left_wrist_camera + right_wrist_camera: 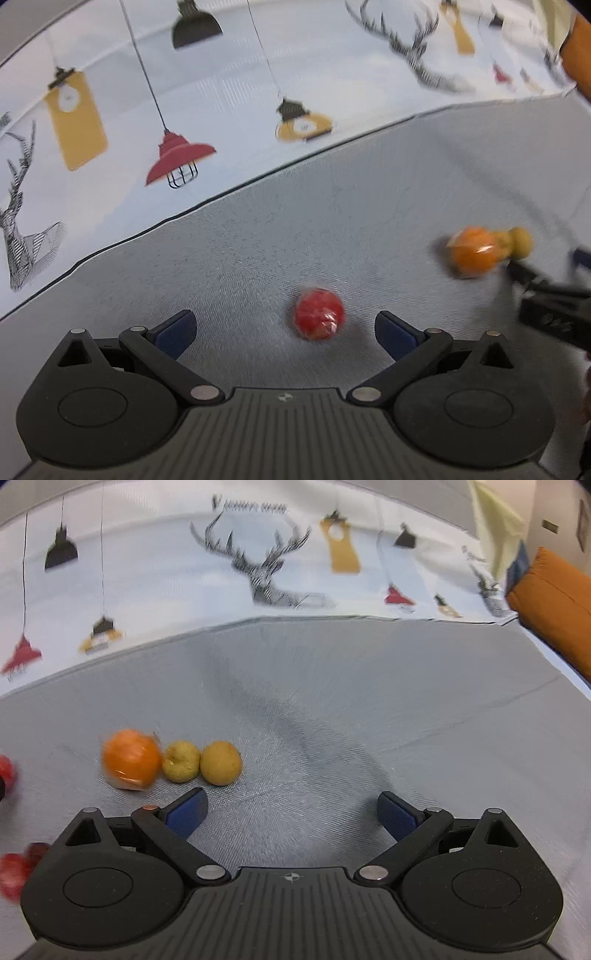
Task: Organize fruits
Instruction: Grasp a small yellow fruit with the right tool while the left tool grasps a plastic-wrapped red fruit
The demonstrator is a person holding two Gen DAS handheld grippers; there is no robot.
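grey cloth (332, 701) — blurred orange (131, 758), red fruit (11, 871) cut off; left claw (284, 332), right claw (291, 812) both spread, empty

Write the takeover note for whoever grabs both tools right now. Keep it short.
Left tool: open, empty, low over the grey cloth, red fruit just ahead between its fingers, slightly right of centre.
Right tool: open, empty, nothing between its fingers.
Orange fruit and two yellow fruits sit in a tight row ahead-left of the right tool. More red fruit lies at the right view's left edge.
Done: orange and yellow look grouped.
Left: probably gathering the red ones; the images are blurred, so check positions first.
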